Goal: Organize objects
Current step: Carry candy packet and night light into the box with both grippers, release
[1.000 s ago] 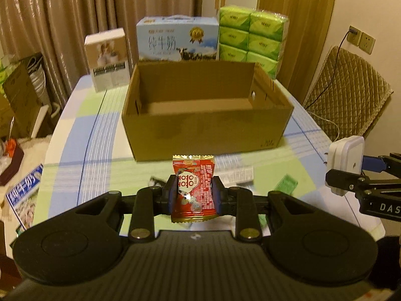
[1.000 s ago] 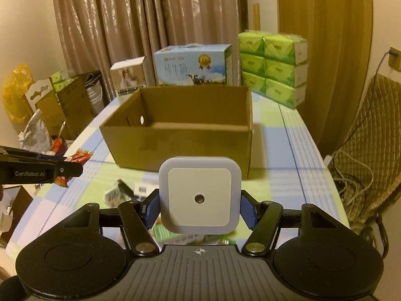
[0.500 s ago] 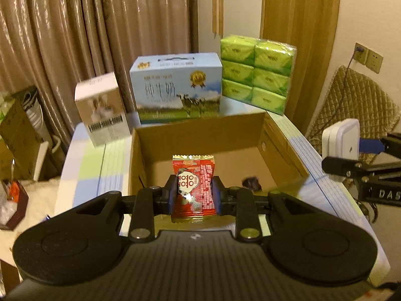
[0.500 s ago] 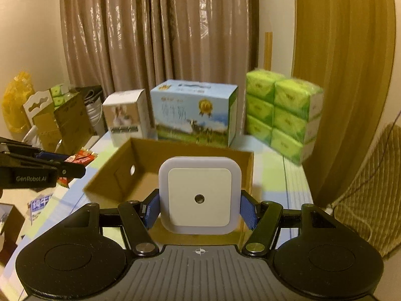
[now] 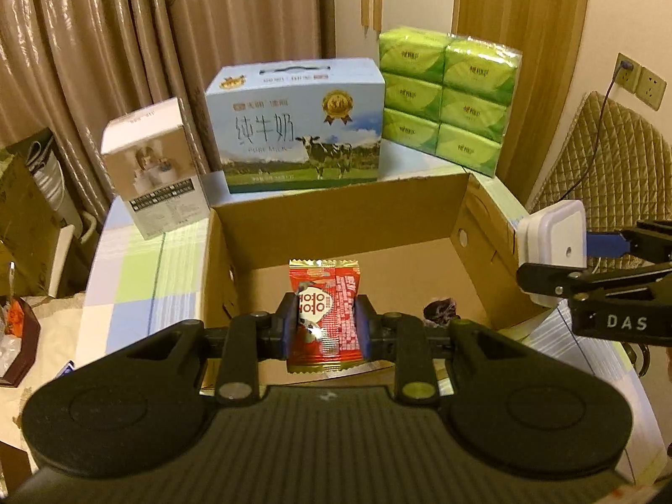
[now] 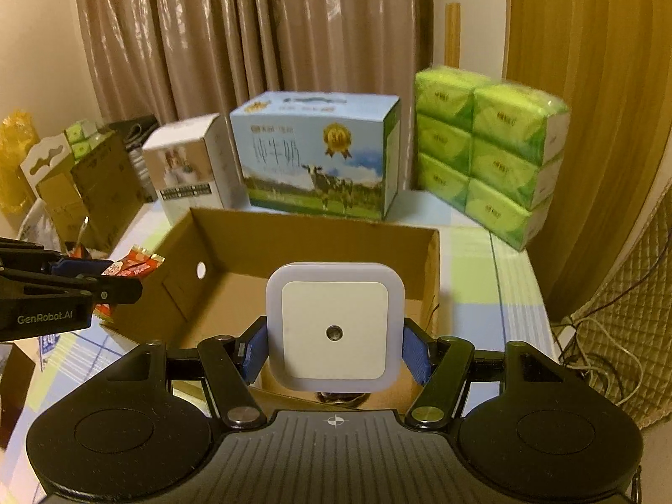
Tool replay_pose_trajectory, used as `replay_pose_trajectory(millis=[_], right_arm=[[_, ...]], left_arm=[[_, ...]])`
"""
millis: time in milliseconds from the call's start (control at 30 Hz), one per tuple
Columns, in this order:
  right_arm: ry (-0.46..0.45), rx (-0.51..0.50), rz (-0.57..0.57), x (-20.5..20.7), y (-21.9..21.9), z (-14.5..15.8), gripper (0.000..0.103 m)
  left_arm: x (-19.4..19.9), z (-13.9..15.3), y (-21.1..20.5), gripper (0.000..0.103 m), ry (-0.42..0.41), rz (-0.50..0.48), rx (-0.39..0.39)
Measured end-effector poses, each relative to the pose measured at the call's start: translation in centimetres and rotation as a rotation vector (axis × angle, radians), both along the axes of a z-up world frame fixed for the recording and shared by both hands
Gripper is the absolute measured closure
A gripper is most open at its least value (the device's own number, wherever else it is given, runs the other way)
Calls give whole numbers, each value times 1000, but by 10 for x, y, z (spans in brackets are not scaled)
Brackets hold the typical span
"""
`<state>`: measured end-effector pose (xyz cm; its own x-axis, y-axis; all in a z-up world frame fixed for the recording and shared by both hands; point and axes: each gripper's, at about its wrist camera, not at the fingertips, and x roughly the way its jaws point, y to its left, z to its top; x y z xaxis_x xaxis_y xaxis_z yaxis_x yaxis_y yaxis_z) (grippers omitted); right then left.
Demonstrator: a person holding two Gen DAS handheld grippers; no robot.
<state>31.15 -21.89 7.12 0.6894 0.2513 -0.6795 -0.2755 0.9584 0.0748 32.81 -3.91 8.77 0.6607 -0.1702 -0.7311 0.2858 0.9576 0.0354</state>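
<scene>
The left claw (image 5: 323,319) grips a red candy packet (image 5: 324,315) above the open cardboard box (image 5: 336,227) on the counter (image 5: 138,277); the right claw (image 6: 335,346) clamps a white night light (image 6: 334,327) over it.

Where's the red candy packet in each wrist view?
Left wrist: red foil candy packet at centre, clamped upright in the left gripper, over the open cardboard box.
Right wrist: at the left edge, in the same gripper.
Shared landmark: blue milk carton behind the box.
</scene>
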Motion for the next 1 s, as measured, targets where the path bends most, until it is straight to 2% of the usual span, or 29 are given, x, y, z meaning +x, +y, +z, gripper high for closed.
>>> replay_pose_trajectory(millis=[567,667,700,733,1000], right_arm=[[70,6,-15,30,6,-29,41],[75,-1,-17,33,7,-33,41],[77,-3,-19,34,6,-34,41],[77,-4,-21,35,6,-35,41],[87,-3,-24,35,1,-42,41]], left_arm=[[43,-48,8,79,62,25,-20],[50,-53,7,75,47,34,-25],[51,-54,7,67,37,45,-28],[53,-55,9,64,33,53,-35],[48,-54,23,64,33,77,-70]])
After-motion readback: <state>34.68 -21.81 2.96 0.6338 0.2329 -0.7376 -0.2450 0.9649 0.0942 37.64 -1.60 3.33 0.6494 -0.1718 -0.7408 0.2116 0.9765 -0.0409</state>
